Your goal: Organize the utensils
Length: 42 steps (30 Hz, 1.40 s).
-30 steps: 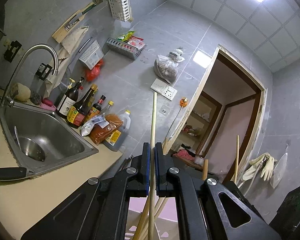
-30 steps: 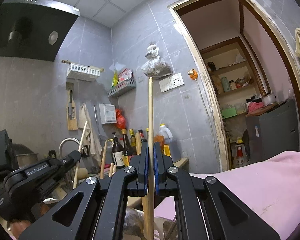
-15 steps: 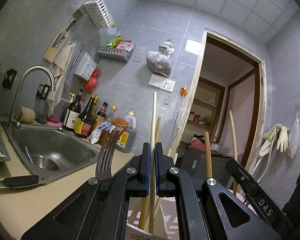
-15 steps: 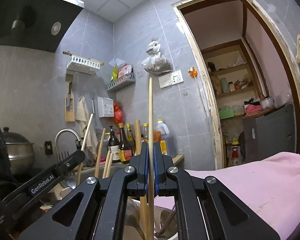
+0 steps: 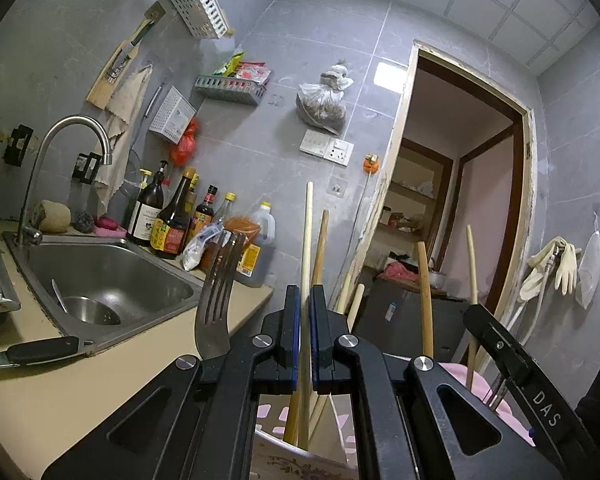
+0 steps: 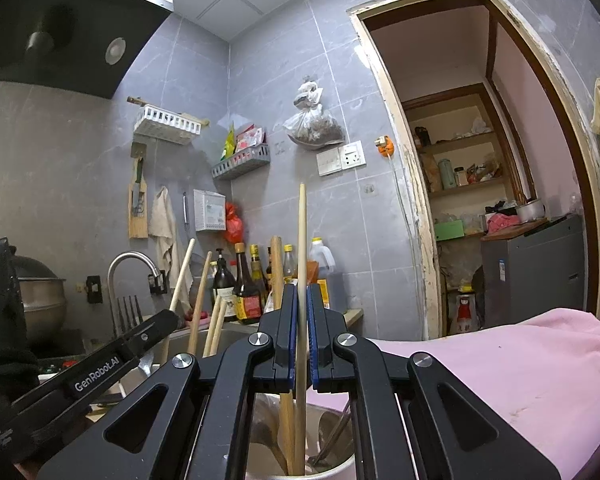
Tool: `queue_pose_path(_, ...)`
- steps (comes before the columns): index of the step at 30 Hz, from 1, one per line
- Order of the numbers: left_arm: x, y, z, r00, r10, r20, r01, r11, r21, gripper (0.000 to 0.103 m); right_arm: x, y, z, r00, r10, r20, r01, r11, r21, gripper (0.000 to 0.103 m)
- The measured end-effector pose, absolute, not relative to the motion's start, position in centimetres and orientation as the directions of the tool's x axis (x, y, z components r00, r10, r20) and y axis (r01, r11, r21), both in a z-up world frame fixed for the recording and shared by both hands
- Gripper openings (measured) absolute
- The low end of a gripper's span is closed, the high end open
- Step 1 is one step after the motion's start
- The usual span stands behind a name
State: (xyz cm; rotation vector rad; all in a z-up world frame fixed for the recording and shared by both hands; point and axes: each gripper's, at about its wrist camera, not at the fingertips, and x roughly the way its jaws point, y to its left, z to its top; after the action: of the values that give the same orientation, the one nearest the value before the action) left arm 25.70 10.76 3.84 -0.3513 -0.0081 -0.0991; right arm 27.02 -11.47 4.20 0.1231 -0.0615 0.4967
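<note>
My left gripper (image 5: 304, 300) is shut on a pale wooden chopstick (image 5: 307, 248) that stands upright, its lower end inside a white utensil holder (image 5: 300, 462). A metal fork (image 5: 216, 300) and several other chopsticks (image 5: 424, 300) stand in holders around it. My right gripper (image 6: 299, 298) stands around another upright chopstick (image 6: 301, 240), its lower end in a round utensil cup (image 6: 332, 468); a slight gap shows beside the stick. The left gripper's body (image 6: 96, 368) shows at the left of the right wrist view, the right gripper's body (image 5: 540, 392) at the right of the left wrist view.
A steel sink (image 5: 100, 280) with a tap (image 5: 72, 140) lies to the left, a knife (image 5: 32, 352) on the beige counter (image 5: 60, 392). Sauce bottles (image 5: 172, 220) line the wall. A pink cloth (image 6: 500, 368) lies to the right, a doorway (image 6: 480, 180) beyond.
Both grippers have come lower over the holders with their chopsticks. The fork and more chopsticks have risen into the left wrist view, and the two grippers are closer together.
</note>
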Motion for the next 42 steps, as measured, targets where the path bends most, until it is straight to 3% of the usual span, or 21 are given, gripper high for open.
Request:
queue_pose_path(14,25.5,10.8,3.8,0.991,-0.132,0.015,0.129,0.93,-0.345,0.003,26.3,-11.4,4.3,0.875,0.474,0.098,-0.482,0.872,0.089,0.007)
queue_pose_path(19,25.0,10.8,4.1,0.99,-0.136,0.032,0.138,0.93,-0.34,0.006,26.2,-11.8,4.5,0.883,0.457,0.105,-0.466,0.879,0.098,0.022)
queue_pose_path(25,24.2,10.3,5.2,0.99,-0.141,0.023,0.141,0.933,-0.33,0.015,25.7,-13.0,5.3,0.901,0.423,0.098,-0.432,0.895,0.109,0.025)
queue_pose_path(29,23.8,9.3,6.3,0.989,-0.15,-0.012,0.139,0.942,-0.307,0.028,24.8,-14.5,5.7,0.914,0.401,0.068,-0.406,0.909,0.099,0.034)
queue_pose_path(37,22.6,6.4,6.7,0.966,-0.218,-0.139,0.184,0.957,-0.226,0.04,22.3,-18.2,6.1,0.935,0.356,0.007,-0.354,0.93,0.102,0.06)
queue_pose_path(39,22.0,5.7,6.7,0.96,-0.233,-0.153,0.198,0.957,-0.213,0.051,21.5,-19.0,6.2,0.937,0.349,-0.002,-0.346,0.932,0.105,0.069)
queue_pose_path(42,20.7,5.0,6.9,0.954,-0.25,-0.165,0.213,0.954,-0.213,0.066,20.1,-20.4,6.4,0.942,0.334,-0.022,-0.329,0.937,0.115,0.073)
